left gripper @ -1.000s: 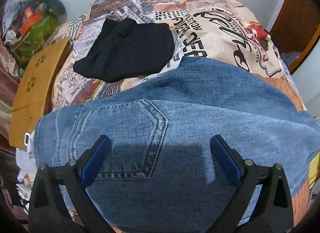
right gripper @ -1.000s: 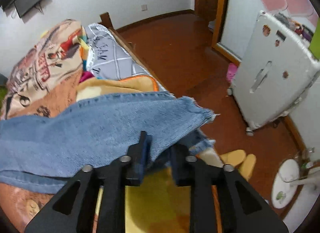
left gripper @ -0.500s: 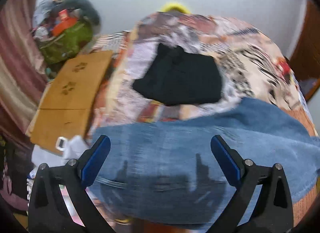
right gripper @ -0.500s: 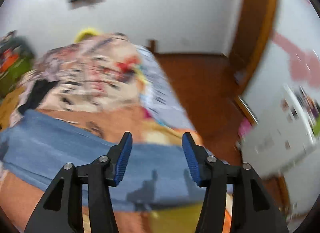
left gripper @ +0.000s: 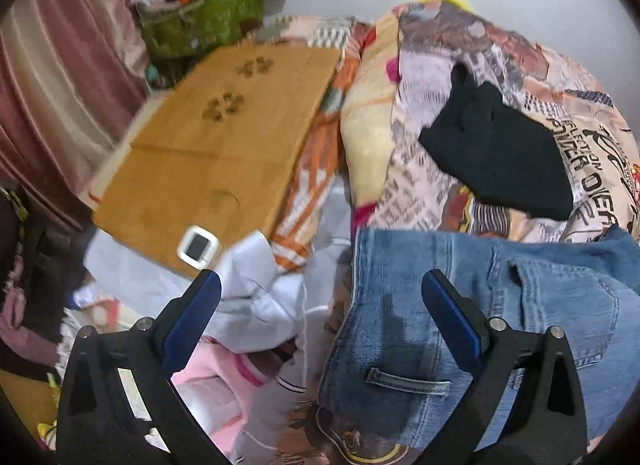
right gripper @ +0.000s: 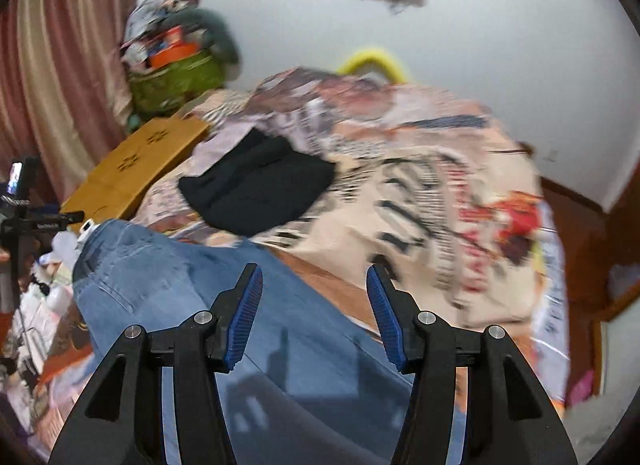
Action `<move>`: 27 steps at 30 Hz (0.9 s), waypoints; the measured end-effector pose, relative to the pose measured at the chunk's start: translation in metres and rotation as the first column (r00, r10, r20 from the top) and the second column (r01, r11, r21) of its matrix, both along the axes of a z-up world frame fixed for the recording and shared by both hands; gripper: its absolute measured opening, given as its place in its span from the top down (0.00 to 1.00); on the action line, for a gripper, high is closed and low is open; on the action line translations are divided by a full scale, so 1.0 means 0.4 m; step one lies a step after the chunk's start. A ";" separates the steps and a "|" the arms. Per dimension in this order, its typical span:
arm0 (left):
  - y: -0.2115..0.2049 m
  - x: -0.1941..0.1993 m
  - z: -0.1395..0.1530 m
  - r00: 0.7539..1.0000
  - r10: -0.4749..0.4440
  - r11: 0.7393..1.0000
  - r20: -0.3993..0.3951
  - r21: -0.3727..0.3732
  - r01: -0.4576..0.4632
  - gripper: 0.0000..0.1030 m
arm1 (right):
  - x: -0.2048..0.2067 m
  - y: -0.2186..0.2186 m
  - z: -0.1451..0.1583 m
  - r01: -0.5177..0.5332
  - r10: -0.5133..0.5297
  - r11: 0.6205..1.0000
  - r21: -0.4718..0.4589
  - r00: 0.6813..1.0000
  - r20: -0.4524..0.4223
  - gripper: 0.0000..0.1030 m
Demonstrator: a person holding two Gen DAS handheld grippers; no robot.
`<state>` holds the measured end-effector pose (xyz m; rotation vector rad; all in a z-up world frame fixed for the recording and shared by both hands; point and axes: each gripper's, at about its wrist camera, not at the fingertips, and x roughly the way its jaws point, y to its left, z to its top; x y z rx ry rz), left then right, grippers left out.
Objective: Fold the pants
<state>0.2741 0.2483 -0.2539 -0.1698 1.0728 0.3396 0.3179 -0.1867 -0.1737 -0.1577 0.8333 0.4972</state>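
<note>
The left gripper (left gripper: 320,297) has matte black angular arms with triangular cut-outs, silver round screws at the joints, and smooth blue pads (left gripper: 192,319). The right gripper (right gripper: 315,291) matches, its blue pads (right gripper: 244,315) finely ribbed.

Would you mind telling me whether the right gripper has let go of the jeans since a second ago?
Yes. The right gripper was clamped on the hem; now it is open above the jeans, swung left from the floor side to face the black garment.
</note>
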 end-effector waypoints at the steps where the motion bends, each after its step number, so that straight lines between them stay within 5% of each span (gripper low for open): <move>1: 0.004 0.007 -0.021 1.000 -0.006 1.000 -0.009 -0.027 0.006 0.02 | 0.018 0.025 -0.012 -0.015 0.015 1.000 0.009 1.000 -0.021 0.51; 8: -0.024 0.072 -0.121 0.992 -0.097 0.983 -0.077 -0.164 0.084 0.26 | 0.165 0.154 -0.129 -0.077 0.083 0.996 0.036 0.972 -0.222 0.52; 12: -0.047 0.082 -0.141 0.986 -0.139 0.973 -0.086 -0.197 0.120 0.43 | 0.192 0.191 -0.200 -0.117 0.113 0.993 0.009 0.937 -0.330 0.70; 14: -0.064 0.077 -0.138 0.985 -0.162 0.969 -0.061 -0.196 0.147 0.66 | 0.192 0.196 -0.222 -0.139 0.133 0.990 0.012 0.921 -0.366 0.78; 17: -0.104 0.071 -0.128 0.984 -0.169 0.985 -0.064 -0.055 0.165 0.93 | 0.179 0.203 -0.216 -0.172 0.161 0.985 -0.002 0.924 -0.347 0.82; 22: -0.116 0.044 -0.118 0.986 -0.149 0.985 -0.070 0.081 0.155 0.97 | 0.161 0.225 -0.204 -0.199 0.173 0.977 -0.076 0.951 -0.256 0.89; 27: -0.074 0.013 -0.104 0.993 -0.089 0.988 -0.076 0.123 0.097 0.95 | 0.177 0.248 -0.186 -0.202 0.183 0.976 -0.084 0.964 -0.194 0.93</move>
